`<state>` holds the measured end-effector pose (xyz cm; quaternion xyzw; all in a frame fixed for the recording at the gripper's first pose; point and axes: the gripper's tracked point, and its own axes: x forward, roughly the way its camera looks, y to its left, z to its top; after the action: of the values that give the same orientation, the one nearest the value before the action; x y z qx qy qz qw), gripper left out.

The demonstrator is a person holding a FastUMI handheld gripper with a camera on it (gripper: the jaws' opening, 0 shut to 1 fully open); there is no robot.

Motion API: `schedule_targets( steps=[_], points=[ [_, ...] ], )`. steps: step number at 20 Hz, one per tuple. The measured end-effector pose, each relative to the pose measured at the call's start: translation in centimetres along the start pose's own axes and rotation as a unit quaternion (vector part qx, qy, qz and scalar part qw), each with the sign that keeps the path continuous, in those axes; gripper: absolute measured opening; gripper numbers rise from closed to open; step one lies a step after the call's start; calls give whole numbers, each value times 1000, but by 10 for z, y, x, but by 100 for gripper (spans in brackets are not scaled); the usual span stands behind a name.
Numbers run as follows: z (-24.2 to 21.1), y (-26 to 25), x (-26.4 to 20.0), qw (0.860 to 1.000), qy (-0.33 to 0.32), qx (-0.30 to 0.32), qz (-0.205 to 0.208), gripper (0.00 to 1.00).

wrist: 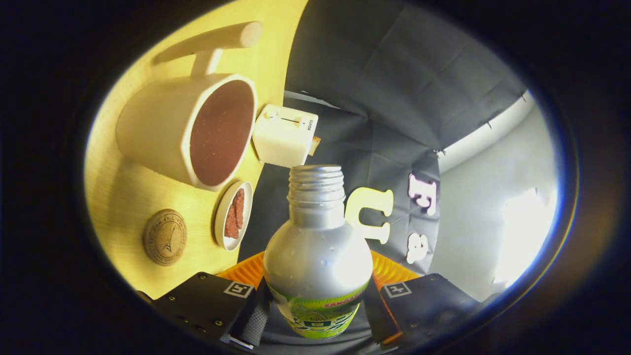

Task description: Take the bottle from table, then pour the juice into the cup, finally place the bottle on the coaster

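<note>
The gripper [315, 315] was clamped on the bottle [317, 256], both fingers [254, 320] pressing against the sides of its labelled lower body. The bottle was a silver metal one with an uncapped threaded neck, and it stood up between the fingers toward twelve o'clock, lifted clear of the table [133, 212]. The whole view was tilted, so the pale wooden table rose as a slope on the side from nine to eleven o'clock of the bottle. Nearest on it, at about nine o'clock from the bottle's shoulder, lay a round cork coaster [165, 237], bare. Just beside that, closer to the bottle, sat a small white dish [234, 215] holding something reddish brown. Beyond the dish, at about ten o'clock from the bottle's neck, was the large cream cup [192, 130] with a long straight handle, its inside dark reddish brown. Next to the cup's rim, at eleven o'clock above the bottle mouth, stood a small white toaster [285, 134].
</note>
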<state>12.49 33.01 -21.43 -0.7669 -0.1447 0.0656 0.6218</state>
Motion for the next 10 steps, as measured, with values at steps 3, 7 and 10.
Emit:
schedule_targets(
  steps=[3, 7, 10],
  points=[
    [0, 1, -4, 1000, 7, 29, 9, 80],
    [-3, 5, -3, 998, 20, 59, 17, 80],
    [-5, 8, -5, 995, 28, 87, 28, 80]
  ],
)
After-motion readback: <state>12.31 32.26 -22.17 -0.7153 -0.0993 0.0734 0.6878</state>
